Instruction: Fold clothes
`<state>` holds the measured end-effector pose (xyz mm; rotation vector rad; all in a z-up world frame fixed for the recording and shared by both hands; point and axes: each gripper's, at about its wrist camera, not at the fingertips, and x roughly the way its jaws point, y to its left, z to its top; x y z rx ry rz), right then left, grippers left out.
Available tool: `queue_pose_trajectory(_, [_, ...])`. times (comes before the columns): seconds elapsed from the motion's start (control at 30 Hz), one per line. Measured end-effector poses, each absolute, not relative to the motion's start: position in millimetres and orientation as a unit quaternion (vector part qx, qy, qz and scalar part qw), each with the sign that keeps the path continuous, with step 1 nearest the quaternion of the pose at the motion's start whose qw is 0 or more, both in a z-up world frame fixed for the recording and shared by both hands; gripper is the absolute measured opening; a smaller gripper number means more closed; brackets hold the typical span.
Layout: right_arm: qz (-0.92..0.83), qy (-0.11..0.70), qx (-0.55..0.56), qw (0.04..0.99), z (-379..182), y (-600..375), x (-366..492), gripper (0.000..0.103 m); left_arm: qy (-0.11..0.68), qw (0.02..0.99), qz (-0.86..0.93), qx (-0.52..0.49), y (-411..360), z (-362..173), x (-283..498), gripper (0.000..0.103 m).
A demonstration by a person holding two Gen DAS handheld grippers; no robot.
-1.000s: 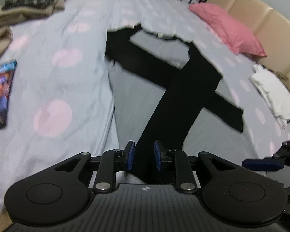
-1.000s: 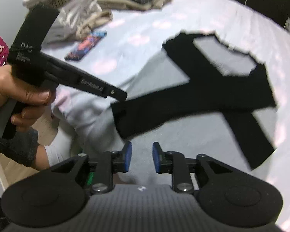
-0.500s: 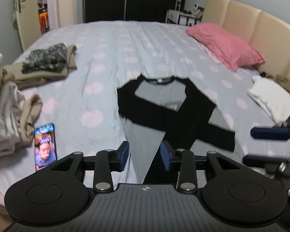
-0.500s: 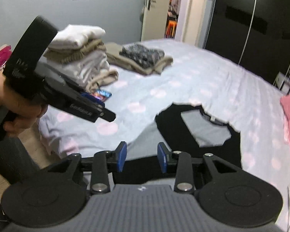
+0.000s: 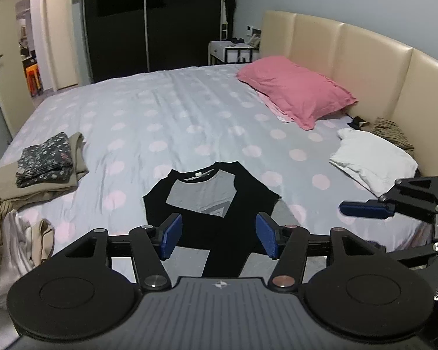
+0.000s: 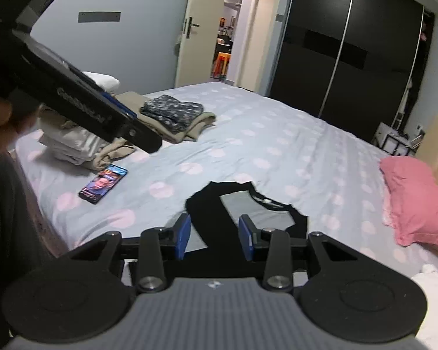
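Left wrist view looks across a bed (image 5: 160, 110) in a pale sheet with pink dots, a padded beige headboard (image 5: 350, 49) on the right and a black wardrobe (image 5: 160, 20) at the far wall. The shirt (image 5: 207, 201), grey with black sleeves crossed over its front, lies flat at the near edge of the bed. The left gripper (image 5: 219, 236) hangs above it, its jaws just opened further and wide apart, nothing between them. A pink pillow (image 5: 295, 93) and a white garment (image 5: 370, 160) lie by the headboard, a folded pile (image 5: 43, 163) at the left. Only the right wrist view shows a phone (image 6: 103, 183) face up on the sheet and an open door (image 6: 189, 49); the right gripper (image 6: 214, 237) has its fingers apart, empty. Only the left view shows the headboard in full.
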<state>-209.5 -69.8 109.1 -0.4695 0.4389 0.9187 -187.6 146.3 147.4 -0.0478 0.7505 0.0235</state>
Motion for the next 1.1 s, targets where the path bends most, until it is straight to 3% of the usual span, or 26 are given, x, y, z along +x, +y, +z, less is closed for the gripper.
queue_pose_trajectory(0.1, [0.423, 0.206, -0.237, 0.850, 119, -67, -204, 0.047, 0.378, 0.925, 0.001, -0.042, 156, 149, -176, 0.054])
queue_pose_trajectory(0.6, [0.403, 0.220, -0.272, 0.845, 136, -29, -116, 0.053, 0.408, 0.912, 0.035, 0.004, 211, 107, -112, 0.055])
queue_pose_trajectory(0.8, [0.413, 0.246, -0.273, 0.833, 96, -18, -39, 0.060, 0.436, 0.897, 0.069, 0.004, 239, 75, -67, 0.055])
queue_pose_trajectory(1.1, [0.378, 0.348, -0.225, 0.828, 8, -5, 98, 0.060, 0.441, 0.889, 0.112, 0.050, 266, 4, 13, 0.055])
